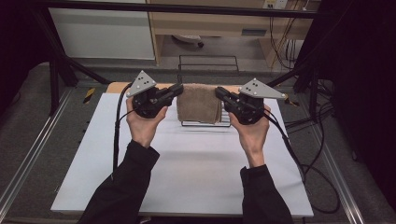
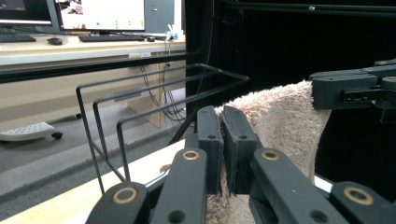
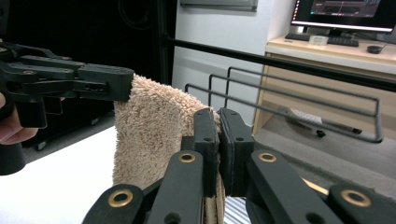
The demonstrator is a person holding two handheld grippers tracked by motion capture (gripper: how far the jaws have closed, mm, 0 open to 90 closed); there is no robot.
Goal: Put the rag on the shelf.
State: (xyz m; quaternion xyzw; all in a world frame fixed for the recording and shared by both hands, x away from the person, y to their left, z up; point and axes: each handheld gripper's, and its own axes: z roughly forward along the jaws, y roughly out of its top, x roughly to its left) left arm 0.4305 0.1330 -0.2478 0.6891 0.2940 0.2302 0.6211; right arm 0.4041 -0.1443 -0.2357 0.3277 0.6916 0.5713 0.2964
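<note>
Sleeves and forearms come in over the near edge of the white table (image 1: 187, 177); each hand holds a gripper up near the far edge. Left gripper (image 1: 173, 92): jaws pressed together on the left upper edge of the brown towel (image 1: 200, 103). Right gripper (image 1: 222, 94): jaws likewise closed on the towel's right upper edge. Both gripper views confirm terry cloth pinched between the black pads.

Towel hangs folded between the two grippers, spread flat, lifted off the table, at the middle of the far edge. Wire rack (image 1: 208, 65) stands just behind and under it; base wires show below the towel's lower hem. Left gripper view shows the rack's upright rails (image 2: 154, 93) just beyond the cloth.

Judgement: pick-up and spreading look done; draping over a rail looks to be what is left. Whether the cloth already rests on the nearest rail cannot be told.

Around: wooden desk with monitors (image 2: 100, 14) beyond the table, black frame bar (image 1: 177, 8) overhead, cables at right. Only the rack's own rails could snag the hem.
</note>
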